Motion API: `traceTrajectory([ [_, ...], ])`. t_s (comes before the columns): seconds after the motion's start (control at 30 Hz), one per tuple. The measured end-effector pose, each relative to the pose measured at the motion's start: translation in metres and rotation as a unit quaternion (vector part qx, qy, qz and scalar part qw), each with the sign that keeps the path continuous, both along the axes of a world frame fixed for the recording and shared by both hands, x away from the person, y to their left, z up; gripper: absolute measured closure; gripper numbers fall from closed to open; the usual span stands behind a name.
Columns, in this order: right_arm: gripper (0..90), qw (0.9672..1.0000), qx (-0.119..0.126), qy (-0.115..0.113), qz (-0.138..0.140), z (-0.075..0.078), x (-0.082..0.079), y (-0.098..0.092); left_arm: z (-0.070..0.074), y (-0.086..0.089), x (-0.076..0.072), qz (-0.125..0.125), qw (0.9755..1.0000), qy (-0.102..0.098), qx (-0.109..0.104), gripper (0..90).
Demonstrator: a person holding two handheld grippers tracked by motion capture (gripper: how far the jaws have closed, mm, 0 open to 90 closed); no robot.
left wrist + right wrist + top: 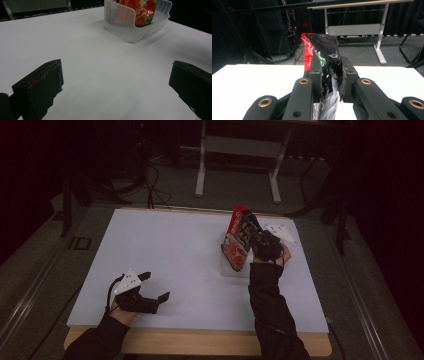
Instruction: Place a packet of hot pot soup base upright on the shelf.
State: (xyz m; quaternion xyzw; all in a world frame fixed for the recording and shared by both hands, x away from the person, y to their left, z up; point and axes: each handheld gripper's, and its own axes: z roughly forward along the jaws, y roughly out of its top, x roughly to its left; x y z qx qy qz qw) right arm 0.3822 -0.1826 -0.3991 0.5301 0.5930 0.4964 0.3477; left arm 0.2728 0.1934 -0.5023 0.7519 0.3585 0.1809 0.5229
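Snack packet [238, 240] pinched in right gripper [264, 245] above clear bin [136, 25]; left gripper [150, 292] agape, idle.

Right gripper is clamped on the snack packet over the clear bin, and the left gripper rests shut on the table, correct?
Not quite: the left gripper rests open, jaws wide apart, as the left gripper view shows. The right gripper does clamp the snack packet over the clear bin.

the high view is dim, its corners falling to near black. the white table [165, 255] is the brightest area and shows only faint shadows. in the left gripper view the table top glares pale and the near jaws are soft. the right gripper view is sharper, with glare on the snack packet [324, 50].
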Motion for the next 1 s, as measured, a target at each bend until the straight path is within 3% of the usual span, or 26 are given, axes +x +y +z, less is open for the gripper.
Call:
traceTrajectory([
  [0.3, 75.7, 0.9999, -0.006, 0.012, 0.007, -0.017, -0.002, 0.0, -0.001, 0.0, -0.001, -0.004, 1.0, -0.001, 0.004, 0.0],
  [0.43, 75.6, 1.0, -0.007, 0.005, 0.003, -0.023, -0.008, -0.002, -0.001, 0.0, -0.001, -0.003, 1.0, -0.002, 0.002, 0.0],
  [0.6, 75.1, 0.9998, -0.018, 0.011, 0.002, -0.023, -0.008, -0.006, -0.001, 0.0, 0.0, -0.005, 1.0, 0.0, 0.002, 0.0],
  [0.67, 73.7, 0.9998, -0.01, 0.019, 0.007, -0.021, -0.007, -0.008, -0.002, 0.001, 0.0, -0.005, 1.0, 0.002, 0.002, 0.0],
  [0.8, 58.3, 0.999, -0.001, 0.035, 0.026, -0.014, -0.005, -0.01, -0.003, 0.003, 0.001, -0.002, 1.0, 0.006, -0.003, 0.0],
  [1.0, 31.2, 0.9987, -0.009, 0.033, 0.038, 0.008, -0.011, -0.02, -0.003, 0.004, 0.002, -0.002, 1.0, 0.002, -0.003, 0.0],
])
